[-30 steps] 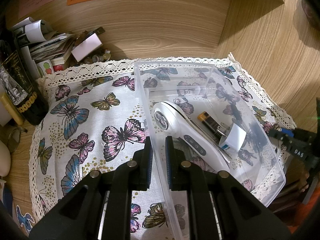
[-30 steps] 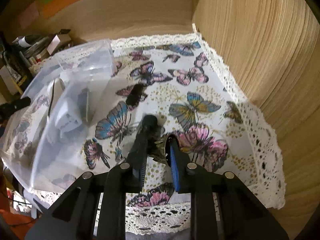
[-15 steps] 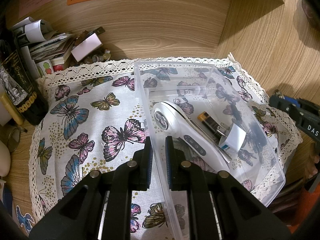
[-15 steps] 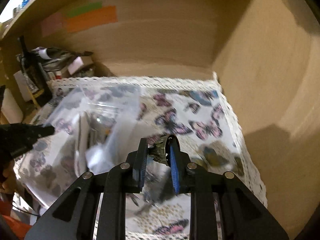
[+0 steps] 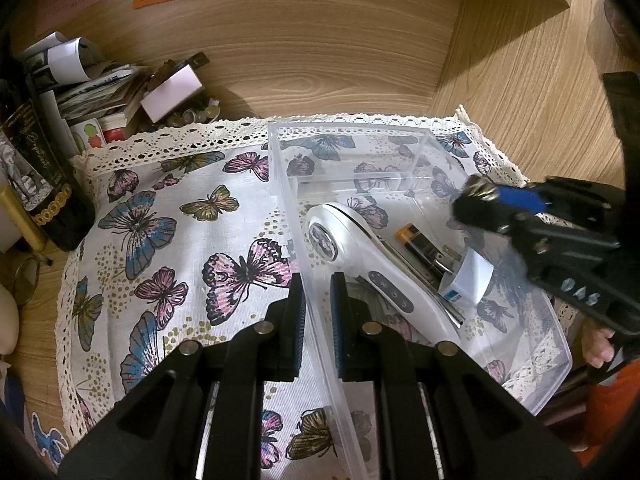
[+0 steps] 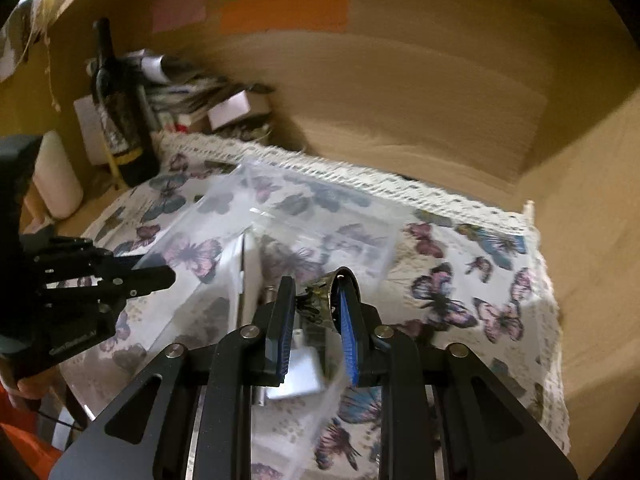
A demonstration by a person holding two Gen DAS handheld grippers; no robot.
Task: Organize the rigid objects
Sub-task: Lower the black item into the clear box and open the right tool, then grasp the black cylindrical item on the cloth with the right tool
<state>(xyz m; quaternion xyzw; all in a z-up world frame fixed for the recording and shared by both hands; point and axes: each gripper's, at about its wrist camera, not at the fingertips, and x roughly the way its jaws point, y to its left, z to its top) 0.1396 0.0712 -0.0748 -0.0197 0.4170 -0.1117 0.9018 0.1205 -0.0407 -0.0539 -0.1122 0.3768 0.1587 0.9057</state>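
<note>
At the far left we note clutter outside the work: a dark glass wine bottle (image 5: 38,184) and a heap of papers and small boxes (image 5: 120,88) against the wooden back wall. The butterfly-print cloth with lace edging (image 5: 160,240) covers the surface, and its left half carries no loose items.

At centre, our left gripper (image 5: 317,308) is clamped on the near left wall of the clear rectangular plastic bin (image 5: 360,132), one pad outside, one inside, steadying it.

Inside the bin lie a white handheld device with a round head and button strip (image 5: 360,264), a black battery with an orange end (image 5: 416,240) and a white plug adapter (image 5: 468,280), lying close together.

To the right, our right gripper (image 6: 316,312) hangs above the bin's right side, pinching a small dark object with a brassy metallic end (image 6: 320,296); blur prevents identifying it further. It is not yet released.

We judge the task well advanced: three items are binned and a fourth is poised for dropping. No other loose item shows on the cloth in either view.
</note>
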